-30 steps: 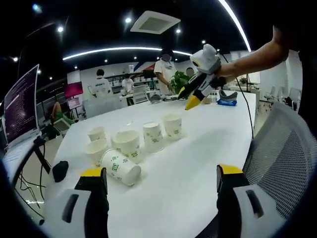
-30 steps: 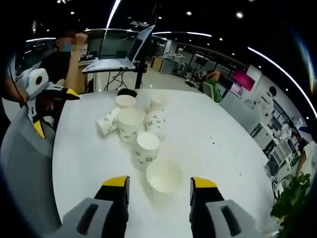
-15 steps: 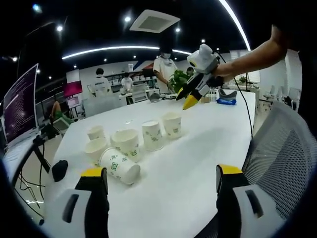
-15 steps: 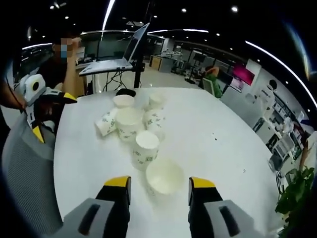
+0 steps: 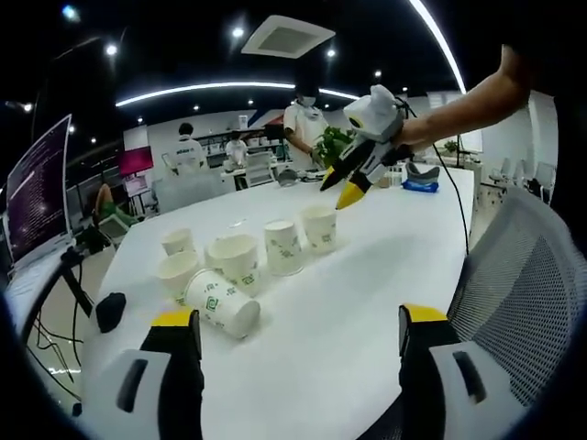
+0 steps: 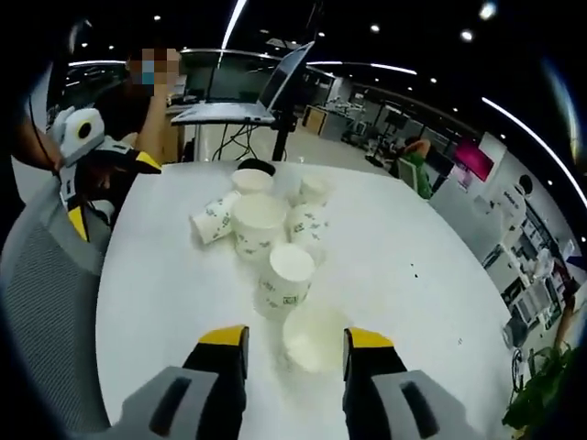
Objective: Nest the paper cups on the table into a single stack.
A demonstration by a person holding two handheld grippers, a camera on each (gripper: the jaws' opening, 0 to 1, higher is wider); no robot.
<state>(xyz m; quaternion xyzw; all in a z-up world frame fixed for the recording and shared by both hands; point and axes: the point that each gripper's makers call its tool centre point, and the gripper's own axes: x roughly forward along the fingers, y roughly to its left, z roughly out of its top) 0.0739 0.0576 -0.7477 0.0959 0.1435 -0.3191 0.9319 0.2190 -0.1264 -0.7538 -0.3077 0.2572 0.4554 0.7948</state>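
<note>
Several white paper cups with green print cluster on the white table [image 5: 385, 266]. One cup [image 5: 223, 307] lies on its side nearest my left gripper [image 5: 298, 325], which hangs open well short of it. The others stand upright, among them a cup [image 5: 283, 246] and the end cup [image 5: 319, 227]. My right gripper [image 5: 350, 191], held by a hand, hovers just above that end cup. In the right gripper view my right gripper [image 6: 295, 339] is open with the end cup [image 6: 312, 335] showing between its jaws. Behind it stand a cup [image 6: 286, 280] and a wider cup [image 6: 260, 225]; the lying cup [image 6: 214, 220] is left of them.
A grey mesh chair [image 5: 523, 275] stands at the table's near edge. A black mouse-like object [image 5: 108, 312] lies beside the cups. A laptop [image 6: 243, 105] on a stand is beyond the table. People stand in the background office. My left gripper [image 6: 83, 151] shows at the left.
My right gripper has moved forward and down over the end cup, which now sits lower between its jaws. The left gripper has barely moved. The cups stay put.
</note>
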